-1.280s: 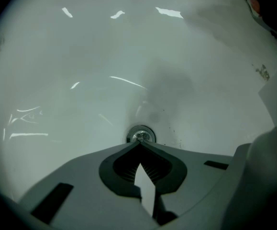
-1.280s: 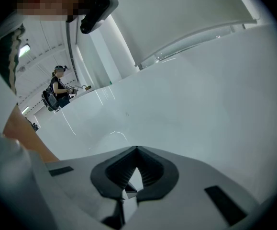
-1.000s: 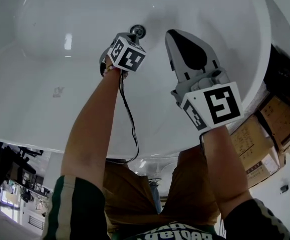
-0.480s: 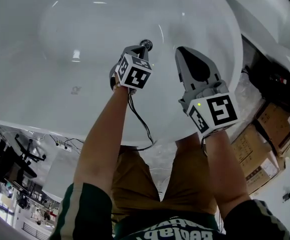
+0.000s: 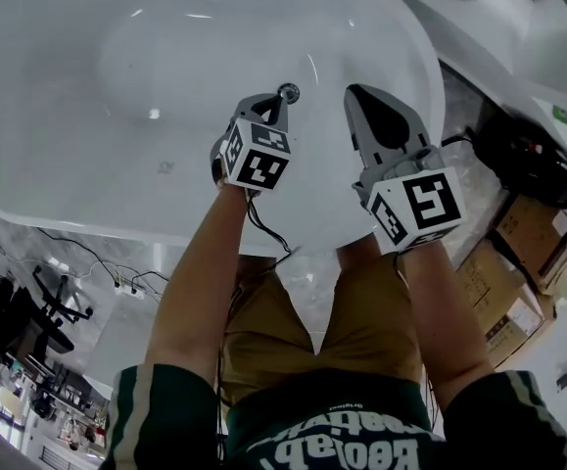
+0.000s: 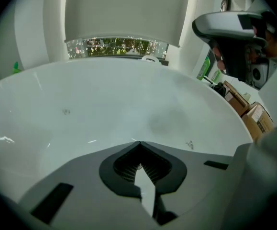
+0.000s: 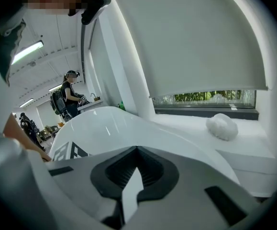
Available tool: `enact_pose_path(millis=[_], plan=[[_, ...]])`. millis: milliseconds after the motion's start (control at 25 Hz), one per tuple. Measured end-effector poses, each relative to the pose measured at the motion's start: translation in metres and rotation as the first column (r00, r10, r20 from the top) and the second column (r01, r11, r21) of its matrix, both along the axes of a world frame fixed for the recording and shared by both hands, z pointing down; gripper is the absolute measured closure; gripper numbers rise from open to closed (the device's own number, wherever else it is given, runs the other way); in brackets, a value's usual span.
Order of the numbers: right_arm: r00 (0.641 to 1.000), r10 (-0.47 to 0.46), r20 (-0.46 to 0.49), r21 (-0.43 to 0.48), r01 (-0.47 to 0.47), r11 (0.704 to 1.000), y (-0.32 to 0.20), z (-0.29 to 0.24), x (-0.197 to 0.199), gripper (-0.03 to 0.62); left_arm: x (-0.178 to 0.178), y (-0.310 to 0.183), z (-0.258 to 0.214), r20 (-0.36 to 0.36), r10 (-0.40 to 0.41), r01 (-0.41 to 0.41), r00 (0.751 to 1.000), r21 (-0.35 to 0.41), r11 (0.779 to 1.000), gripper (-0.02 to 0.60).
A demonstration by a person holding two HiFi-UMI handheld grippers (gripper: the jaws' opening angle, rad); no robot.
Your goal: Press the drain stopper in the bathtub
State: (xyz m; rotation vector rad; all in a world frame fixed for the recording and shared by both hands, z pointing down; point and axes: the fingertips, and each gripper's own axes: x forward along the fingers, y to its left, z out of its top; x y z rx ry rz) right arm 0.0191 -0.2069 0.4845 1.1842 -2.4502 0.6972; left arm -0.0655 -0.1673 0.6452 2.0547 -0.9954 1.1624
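Note:
The chrome drain stopper point(image 5: 288, 93) sits at the bottom of the white bathtub point(image 5: 117, 116). My left gripper point(image 5: 275, 102) is shut and empty, its tips right beside the stopper on the near left; whether they touch it is hidden. In the left gripper view that gripper point(image 6: 139, 143) shows its jaws closed against the tub wall point(image 6: 105, 104), with the stopper out of sight. My right gripper point(image 5: 354, 92) is shut too, hanging over the tub to the right of the stopper. In its own view it point(image 7: 137, 148) points past the tub rim point(image 7: 128, 123).
Cardboard boxes point(image 5: 518, 262) and black gear point(image 5: 528, 155) lie on the floor to the tub's right. Cables point(image 5: 97, 262) run along the floor on the near left. A white lump point(image 7: 223, 126) rests on the window ledge. A person with a backpack point(image 7: 69, 97) stands in the distance.
The head camera has drawn back, so the tub looks smaller and more floor shows. Both grippers stay shut, the left one still close beside the stopper.

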Motion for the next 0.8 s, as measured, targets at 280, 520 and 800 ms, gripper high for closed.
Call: enact_pose_path(millis=[280,520,800], plan=[[0.996,-0.086,-0.037,0.093,0.089,0.992,0.006,-0.071,-0.014,0.582,-0.009,-0.004,-0.101,-0.044,-0.032,0.038,0.999,0.14,0.989,0.575],[0.992,-0.11,-0.057,0.139,0.116,0.983,0.011,-0.134,-0.018,0.582,-0.018,-0.013,-0.202,-0.089,-0.068,0.09,0.994,0.271,0.958,0.575],[0.996,-0.085,-0.042,0.213,0.092,0.973,0.016,-0.218,-0.016,0.582,-0.023,-0.026,-0.319,-0.162,-0.101,0.159,0.982,0.403,0.901,0.575]])
